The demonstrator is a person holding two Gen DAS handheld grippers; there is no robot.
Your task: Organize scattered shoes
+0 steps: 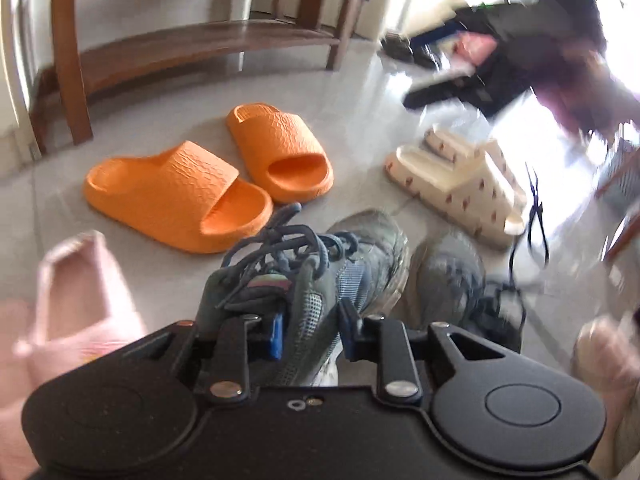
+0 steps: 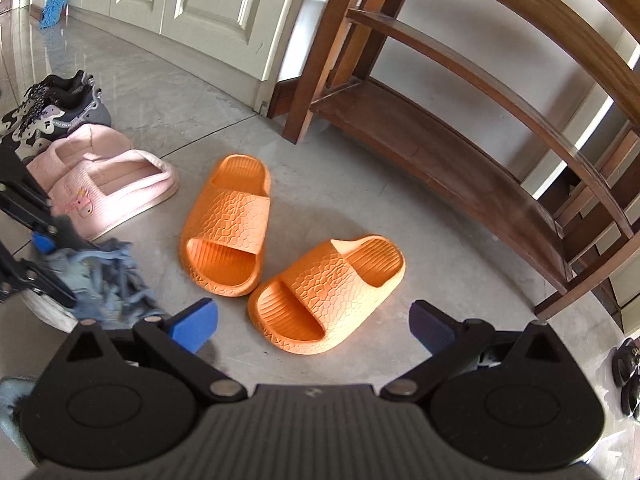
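the left gripper [image 1: 310, 334] is clamped narrow on the collar of a grey-blue sneaker [image 1: 320, 264], held just above the floor [image 1: 352, 92] beside its mate [image 1: 452, 280]. the right gripper [image 2: 312, 326] is spread wide and empty over the orange slides [image 2: 280, 248]. the grip should be kept firm and the dangling laces watched while the sneaker is carried to the wooden shoe rack [image 1: 192, 44].

A home entryway is suggested: a wooden shoe rack [image 2: 460, 160] is set against the wall on a grey tiled floor [image 2: 168, 92], beside panelled white doors [image 2: 192, 4], with household slippers [image 2: 256, 224] scattered about.
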